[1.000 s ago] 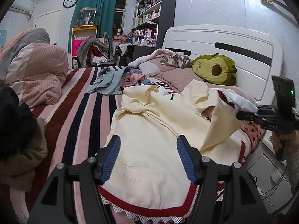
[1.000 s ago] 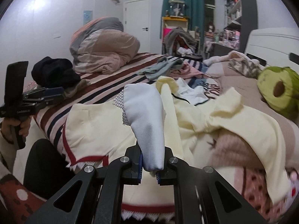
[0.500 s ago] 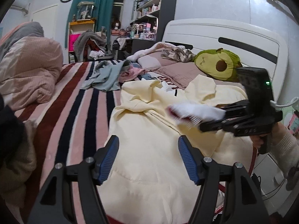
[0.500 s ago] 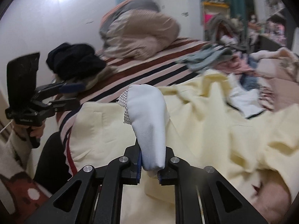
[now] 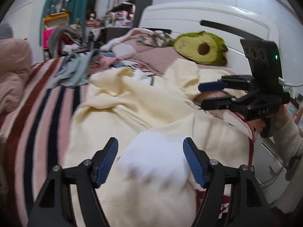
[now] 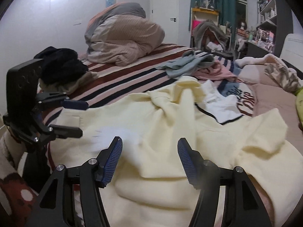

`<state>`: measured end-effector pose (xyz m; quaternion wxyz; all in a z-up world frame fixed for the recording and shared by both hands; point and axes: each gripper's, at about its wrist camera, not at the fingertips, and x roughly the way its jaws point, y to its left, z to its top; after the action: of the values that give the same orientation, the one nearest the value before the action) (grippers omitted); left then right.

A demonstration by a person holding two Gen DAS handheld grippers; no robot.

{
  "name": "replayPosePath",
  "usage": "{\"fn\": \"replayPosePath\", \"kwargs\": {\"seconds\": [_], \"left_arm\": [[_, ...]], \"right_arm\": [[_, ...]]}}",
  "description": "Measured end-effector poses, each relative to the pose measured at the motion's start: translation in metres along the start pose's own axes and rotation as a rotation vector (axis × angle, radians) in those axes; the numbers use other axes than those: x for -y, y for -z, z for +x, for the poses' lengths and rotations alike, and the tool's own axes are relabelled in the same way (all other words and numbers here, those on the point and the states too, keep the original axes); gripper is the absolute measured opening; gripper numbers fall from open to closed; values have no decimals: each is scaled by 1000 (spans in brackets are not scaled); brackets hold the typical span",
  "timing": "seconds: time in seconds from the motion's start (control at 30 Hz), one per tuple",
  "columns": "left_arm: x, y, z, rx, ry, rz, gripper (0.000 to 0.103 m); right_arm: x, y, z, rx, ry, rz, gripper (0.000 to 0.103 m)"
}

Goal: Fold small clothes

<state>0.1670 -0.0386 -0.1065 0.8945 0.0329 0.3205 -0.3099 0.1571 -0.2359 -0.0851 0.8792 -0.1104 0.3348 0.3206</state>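
Observation:
A cream garment [image 5: 142,109] lies rumpled across the bed, also seen in the right wrist view [image 6: 170,128]. Its white sleeve end [image 5: 155,158] lies blurred on the cream cloth [image 6: 113,135], free of both grippers. My right gripper [image 6: 149,151] hovers over the garment, its jaws opening with nothing pressed between them. From the left wrist view it [image 5: 202,94] shows at the right, fingers apart. My left gripper [image 5: 150,160] is low over the white sleeve end, jaws opening wide and pads clear of the cloth. It [image 6: 77,118] appears at the left, held by a hand.
The striped bedcover [image 5: 43,113] runs along the left. An avocado plush [image 5: 202,51] rests by the white headboard [image 5: 208,19]. A bundled quilt [image 6: 123,37], dark clothes [image 6: 60,64], a grey-blue garment [image 6: 181,66] and a white shirt [image 6: 217,106] lie around.
The right gripper was shut on the white sleeve end and carried it over the garment; now its jaws are apart and the sleeve end has dropped. The left gripper has moved in over it.

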Motion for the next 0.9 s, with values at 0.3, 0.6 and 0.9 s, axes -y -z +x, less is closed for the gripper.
{"fn": "replayPosePath", "kwargs": {"seconds": [0.3, 0.6, 0.9], "left_arm": [[41, 19, 42, -225, 134, 153, 68], [37, 26, 61, -294, 44, 126, 12], [10, -9, 19, -114, -43, 35, 2]], "right_arm": [[19, 23, -7, -15, 45, 58, 57], [21, 38, -6, -19, 31, 89, 57], [21, 39, -11, 4, 26, 115, 57]]}}
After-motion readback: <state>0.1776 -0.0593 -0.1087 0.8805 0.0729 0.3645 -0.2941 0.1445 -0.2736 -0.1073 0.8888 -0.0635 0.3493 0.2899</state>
